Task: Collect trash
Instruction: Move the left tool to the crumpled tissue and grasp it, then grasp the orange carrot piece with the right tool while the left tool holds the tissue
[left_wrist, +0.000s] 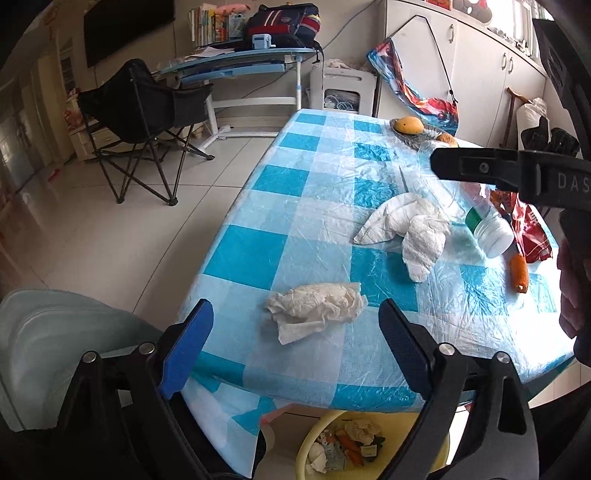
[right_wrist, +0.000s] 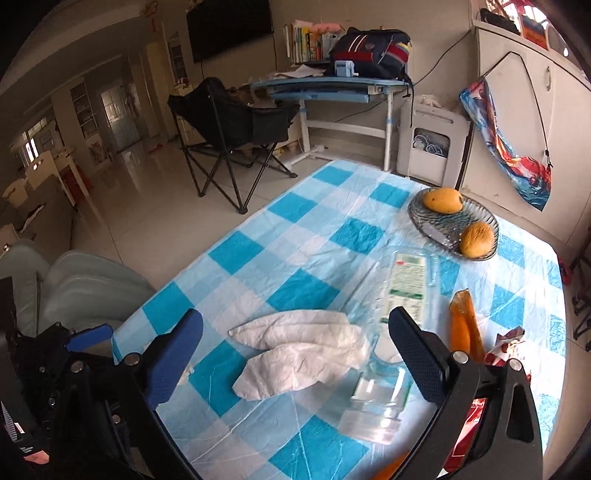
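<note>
A crumpled white tissue lies near the front edge of the checked blue table. My left gripper hovers over it, open, its blue pads either side and not touching it. Further right lie two folded white tissues, a clear plastic bottle on its side, an orange peel and a red wrapper. My right gripper is open above the folded tissues and the bottle, holding nothing. A yellow bin with trash sits under the table.
A glass bowl with two mangoes stands at the table's far right. A pale green chair is at the near left corner. A black folding chair and a blue desk stand across the tiled floor.
</note>
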